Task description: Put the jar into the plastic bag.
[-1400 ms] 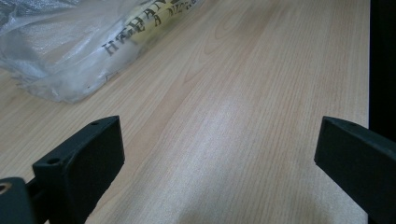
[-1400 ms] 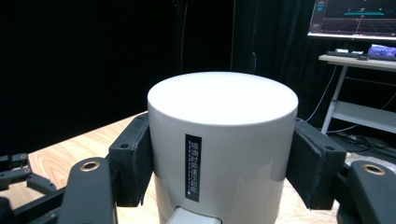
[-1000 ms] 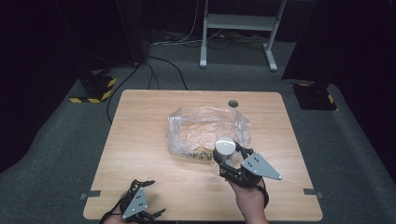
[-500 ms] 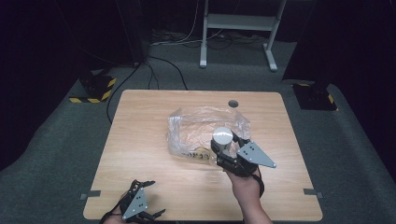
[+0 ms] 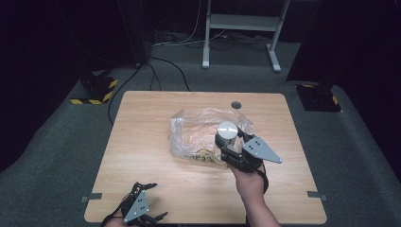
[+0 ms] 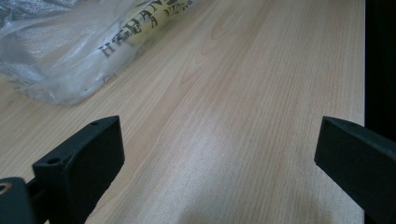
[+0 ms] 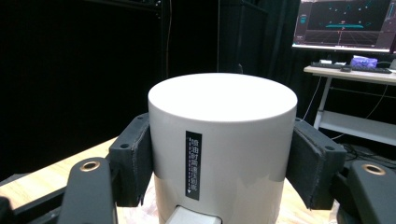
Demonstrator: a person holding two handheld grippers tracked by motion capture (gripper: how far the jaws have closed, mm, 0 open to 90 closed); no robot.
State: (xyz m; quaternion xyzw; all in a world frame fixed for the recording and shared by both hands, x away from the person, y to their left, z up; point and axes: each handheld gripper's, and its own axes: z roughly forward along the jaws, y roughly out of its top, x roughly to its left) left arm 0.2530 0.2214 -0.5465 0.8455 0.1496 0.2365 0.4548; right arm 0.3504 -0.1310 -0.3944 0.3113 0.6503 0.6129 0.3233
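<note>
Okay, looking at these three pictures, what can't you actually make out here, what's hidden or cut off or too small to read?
- Base of the white cylinder: right gripper view, cut off by the bottom edge; high view, hidden by the right gripper.
- Small print on the cylinder's black label: too small to read.
- Printing on the plastic bag: left gripper view, cut off by the top edge.
- Bag contents: high view, blurred by crinkled film.
- Left gripper: high view, partly cut off at the bottom edge.

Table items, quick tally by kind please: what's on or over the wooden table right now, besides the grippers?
Clear crinkled plastic bag with black lettering: 1, lying on the wooden table.
White cylindrical canister with a flat top: 1, clamped between the right gripper's jaws, over the bag.
Total: 2 items.
</note>
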